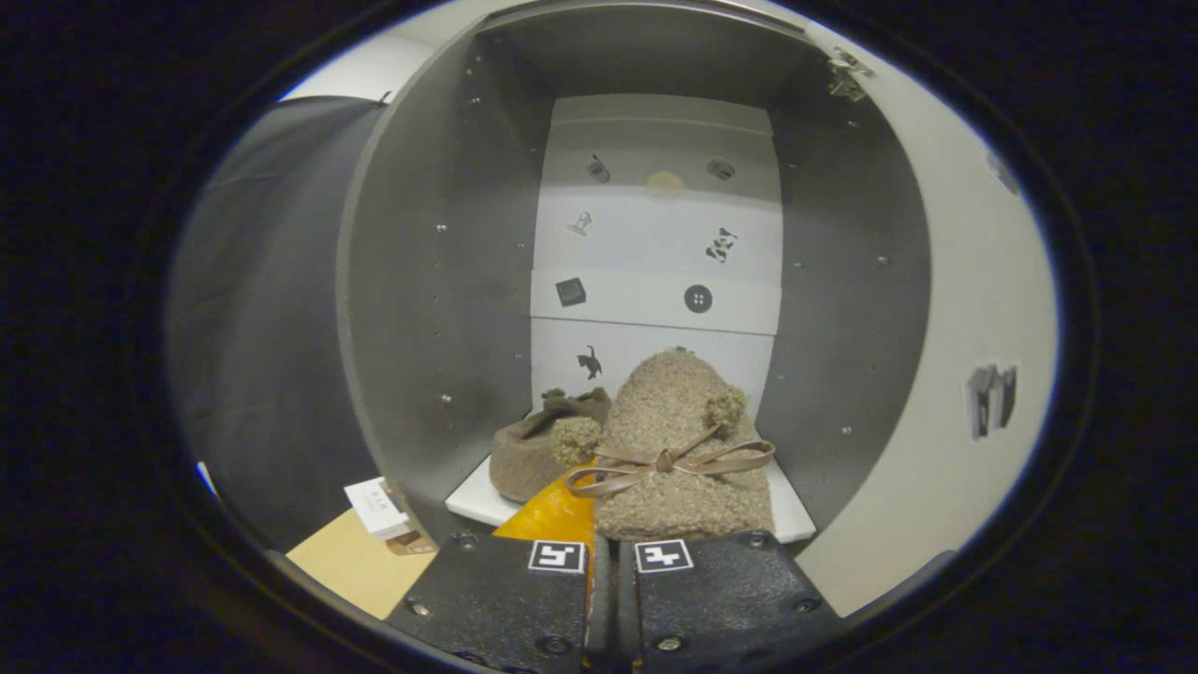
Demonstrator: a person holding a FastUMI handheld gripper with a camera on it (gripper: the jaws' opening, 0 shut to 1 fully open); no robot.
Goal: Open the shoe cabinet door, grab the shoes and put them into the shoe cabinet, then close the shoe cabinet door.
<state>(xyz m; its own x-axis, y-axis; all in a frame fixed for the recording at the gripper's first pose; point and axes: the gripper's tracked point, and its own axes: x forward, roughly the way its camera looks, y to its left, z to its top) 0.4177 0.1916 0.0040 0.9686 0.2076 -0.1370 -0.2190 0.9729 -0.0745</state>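
**Second shoe going in: a crowded shelf and a hidden grip**

The gripper [610, 562] has its two fingers drawn nearly together, with only a thin slot between them. They appear to pinch the heel of the near shoe [679, 449], a fuzzy tan slipper with a ribbon bow, but the contact itself is hidden behind the finger blocks, so a firm hold cannot be confirmed.

That shoe lies on the shelf [791, 515] inside the cabinet [430, 309], whose door [945, 374] stands open to the right of the shoe. The other shoe [533, 454] lies touching it on its left, further back.

Risks, as a judgement:
- Pushing the near shoe deeper may shove its neighbour askew.
- Its heel sits close to the shelf's front lip; left there, it could block the door or slide off.

A small box [376, 510] lies on the tan surface outside the cabinet, left of the shoes, clear of the door's swing.
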